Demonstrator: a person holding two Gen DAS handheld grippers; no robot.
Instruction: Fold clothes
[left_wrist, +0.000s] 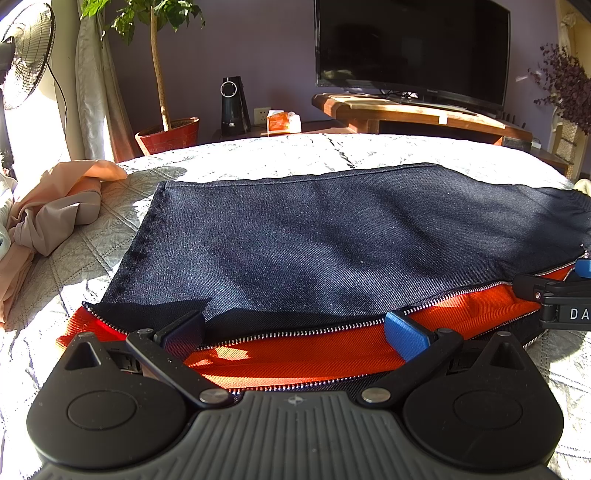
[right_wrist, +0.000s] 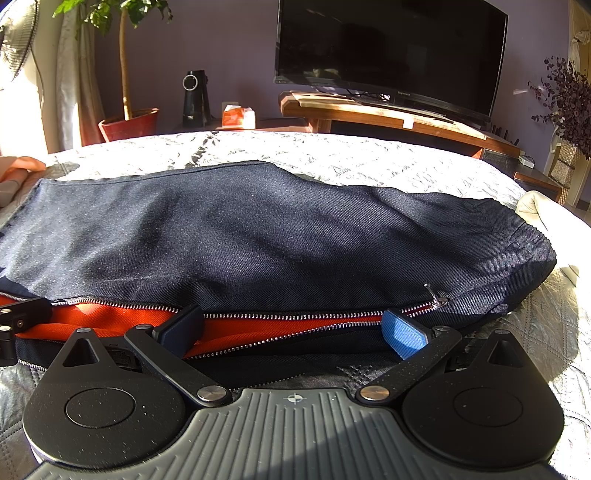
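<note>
Both jaws wide, nothing gripped: left gripper (left_wrist: 293, 334) and right gripper (right_wrist: 291, 330) over open zipper (right_wrist: 288, 315), orange lining (left_wrist: 295, 356) exposed. Navy jacket (left_wrist: 314, 236) flat along bed (left_wrist: 295, 151) near edge. Peach garment (left_wrist: 55, 199) at left edge.

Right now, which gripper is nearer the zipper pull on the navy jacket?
Right. The right gripper sits just left of the zipper pull; the left gripper works farther left along the same open zipper.

One navy jacket (left_wrist: 314, 236), two grippers, one peach garment (left_wrist: 55, 206).
</note>
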